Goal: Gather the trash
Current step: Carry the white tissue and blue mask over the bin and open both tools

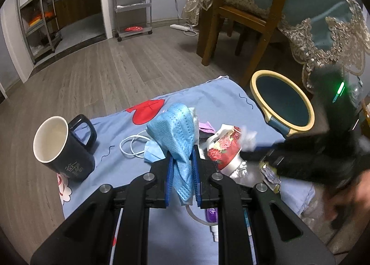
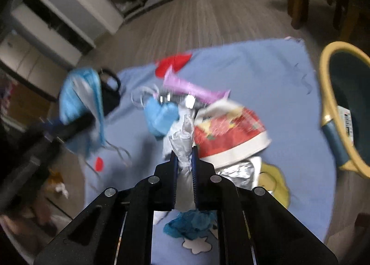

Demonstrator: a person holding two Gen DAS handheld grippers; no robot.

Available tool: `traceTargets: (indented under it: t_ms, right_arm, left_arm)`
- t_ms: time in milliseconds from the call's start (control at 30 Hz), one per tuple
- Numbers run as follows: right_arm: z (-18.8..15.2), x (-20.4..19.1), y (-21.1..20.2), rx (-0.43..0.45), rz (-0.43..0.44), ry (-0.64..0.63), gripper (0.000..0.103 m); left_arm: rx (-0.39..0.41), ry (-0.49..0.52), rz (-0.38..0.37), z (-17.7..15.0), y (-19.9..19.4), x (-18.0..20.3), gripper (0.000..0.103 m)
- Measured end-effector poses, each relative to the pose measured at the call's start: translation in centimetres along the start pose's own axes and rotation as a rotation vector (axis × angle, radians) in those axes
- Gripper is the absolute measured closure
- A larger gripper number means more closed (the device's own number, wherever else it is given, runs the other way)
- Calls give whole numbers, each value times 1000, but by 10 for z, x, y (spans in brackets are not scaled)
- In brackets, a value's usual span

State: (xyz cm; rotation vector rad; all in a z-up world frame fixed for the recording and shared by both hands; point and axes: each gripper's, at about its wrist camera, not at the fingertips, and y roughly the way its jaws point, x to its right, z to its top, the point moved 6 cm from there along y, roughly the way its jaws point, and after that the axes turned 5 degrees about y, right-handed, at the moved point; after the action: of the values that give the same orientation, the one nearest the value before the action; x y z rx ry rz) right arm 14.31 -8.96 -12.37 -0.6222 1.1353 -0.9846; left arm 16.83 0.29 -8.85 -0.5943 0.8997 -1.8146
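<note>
My left gripper (image 1: 182, 161) is shut on a light blue face mask (image 1: 178, 130) and holds it above the blue cloth (image 1: 219, 98). It shows blurred in the right wrist view (image 2: 78, 100). My right gripper (image 2: 185, 158) is shut on a crumpled silver wrapper (image 2: 183, 142), next to a red floral paper cup (image 2: 229, 130) lying on its side. The cup also shows in the left wrist view (image 1: 223, 149), with the right gripper (image 1: 254, 151) beside it. A teal bin with a yellow rim (image 1: 282, 100) stands to the right of the cloth; it holds a white packet (image 2: 346, 121).
A black mug (image 1: 62, 147) stands on the cloth's left. A second blue mask (image 2: 161, 114), a purple wrapper (image 2: 194, 88), a white cable (image 1: 134, 147) and a teal glove (image 2: 189, 223) lie on the cloth. A wooden chair (image 1: 242, 15) and a draped table (image 1: 323, 10) stand behind.
</note>
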Motion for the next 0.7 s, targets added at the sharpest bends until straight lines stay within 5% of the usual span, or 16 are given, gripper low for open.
traceTargets:
  t_ms: [167, 300, 467, 700]
  right_arm:
    - [40, 18, -84, 186, -52, -21, 91]
    - [63, 80, -150, 362, -175, 24, 91]
    - [73, 165, -167, 413, -219, 213, 90]
    - [74, 216, -156, 386, -211, 302, 90]
  left_arm:
    - [13, 68, -11, 8, -4, 26, 89]
    - [26, 136, -49, 23, -2, 62, 89]
    - [31, 211, -118, 43, 14, 114, 89]
    - [56, 305, -185, 77, 46, 181, 89]
